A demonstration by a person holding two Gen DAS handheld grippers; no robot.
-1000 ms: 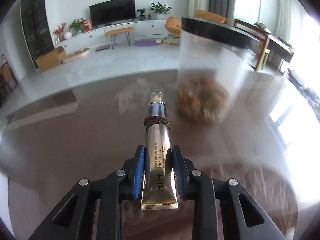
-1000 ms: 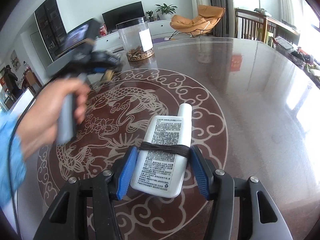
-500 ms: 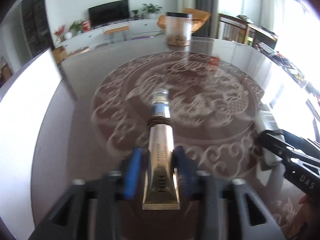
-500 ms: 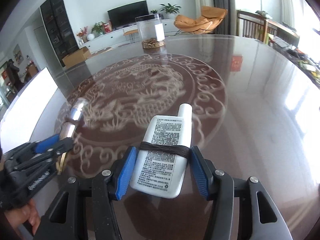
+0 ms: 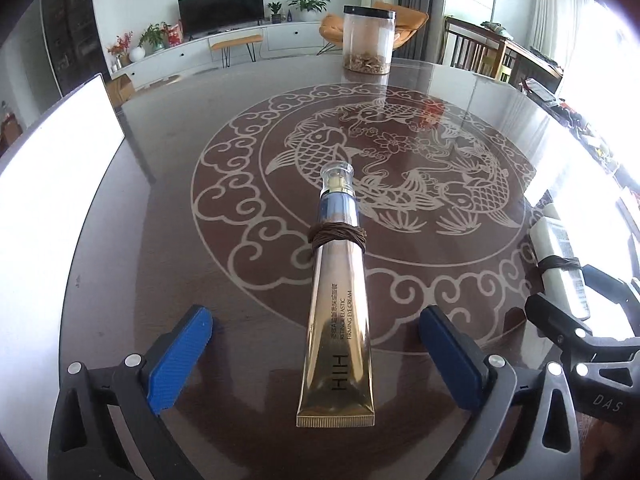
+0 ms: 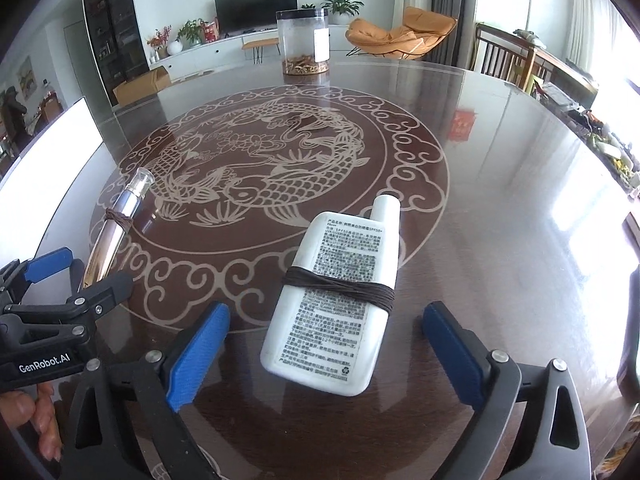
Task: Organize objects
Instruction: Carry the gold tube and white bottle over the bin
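Observation:
A gold eye-cream tube [image 5: 338, 320] with a brown band lies on the dark round table [image 5: 160, 240], between the spread blue pads of my left gripper [image 5: 316, 344], which is open and apart from it. The tube also shows in the right wrist view [image 6: 114, 226]. A white flat bottle [image 6: 340, 296] with a brown band lies between the spread pads of my right gripper [image 6: 326, 348], open and not touching it. The bottle appears at the right edge of the left wrist view [image 5: 560, 264].
A clear jar with a black lid [image 5: 368, 40] and brown contents stands at the table's far edge, also in the right wrist view [image 6: 304, 42]. A white panel [image 5: 52, 168] stands at the left. The left gripper's body [image 6: 52, 320] lies left of the right one.
Both grippers have opened and let go: the tube and the bottle now lie on the table. The left gripper came back from the jar to the near side.

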